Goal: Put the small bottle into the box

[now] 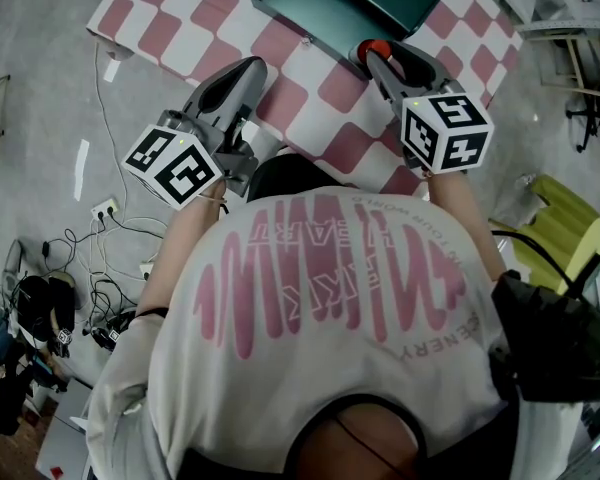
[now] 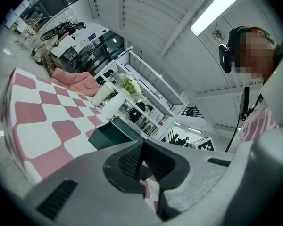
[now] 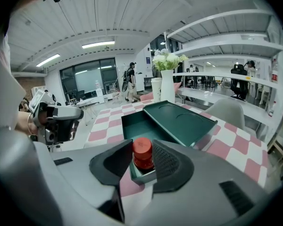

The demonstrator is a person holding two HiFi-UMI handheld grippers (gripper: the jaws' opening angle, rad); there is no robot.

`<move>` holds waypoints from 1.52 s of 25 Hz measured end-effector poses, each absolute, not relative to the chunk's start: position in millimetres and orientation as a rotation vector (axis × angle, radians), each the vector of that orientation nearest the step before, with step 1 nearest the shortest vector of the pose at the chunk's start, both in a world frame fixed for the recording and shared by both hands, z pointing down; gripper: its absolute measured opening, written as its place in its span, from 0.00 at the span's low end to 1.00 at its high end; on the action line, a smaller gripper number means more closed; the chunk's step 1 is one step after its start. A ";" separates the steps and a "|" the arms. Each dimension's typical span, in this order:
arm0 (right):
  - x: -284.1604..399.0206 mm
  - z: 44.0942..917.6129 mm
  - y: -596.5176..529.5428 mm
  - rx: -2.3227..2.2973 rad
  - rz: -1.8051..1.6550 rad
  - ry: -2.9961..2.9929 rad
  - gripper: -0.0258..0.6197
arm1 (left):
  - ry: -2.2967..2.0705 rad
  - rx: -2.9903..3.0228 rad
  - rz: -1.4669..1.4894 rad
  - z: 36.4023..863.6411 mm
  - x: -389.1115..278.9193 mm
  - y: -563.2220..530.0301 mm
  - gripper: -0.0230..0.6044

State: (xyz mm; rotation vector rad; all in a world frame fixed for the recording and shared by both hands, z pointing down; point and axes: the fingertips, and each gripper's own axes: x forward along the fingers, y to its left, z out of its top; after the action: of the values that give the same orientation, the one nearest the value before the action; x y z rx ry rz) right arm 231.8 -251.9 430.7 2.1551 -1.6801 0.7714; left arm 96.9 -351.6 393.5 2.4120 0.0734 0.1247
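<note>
Pink-and-white checks cover the desk (image 1: 310,93), with an open green box (image 1: 325,6) toward its far edge. The right claw (image 3: 141,146) is closed part-way on the red-capped bottle (image 3: 142,153), holding it at the box's near corner, beside the raised lid. The left claw (image 2: 142,145) has its jaws together with nothing in them, over the desk's near edge.

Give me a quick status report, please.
Right gripper shut on bottle. Left gripper shut, empty. Box open, just ahead. Nothing in the way.
</note>
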 end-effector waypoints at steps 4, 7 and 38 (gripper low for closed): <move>231.1 431.0 -251.6 2.164 0.778 -1.666 0.24 | 0.065 2.416 0.129 393.7 91.2 -351.6 0.05; 231.4 431.2 -251.6 2.168 0.778 -1.655 0.24 | 0.061 2.421 0.127 393.1 88.6 -351.9 0.05; 228.7 435.4 -251.8 2.056 0.749 -1.766 0.24 | -0.162 2.442 0.122 393.6 30.8 -307.8 0.05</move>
State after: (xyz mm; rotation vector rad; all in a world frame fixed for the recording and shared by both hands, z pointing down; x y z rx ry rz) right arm 228.7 -251.8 435.4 2.0562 -1.7660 0.7490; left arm 30.8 -307.8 393.6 2.4417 -0.1621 0.1218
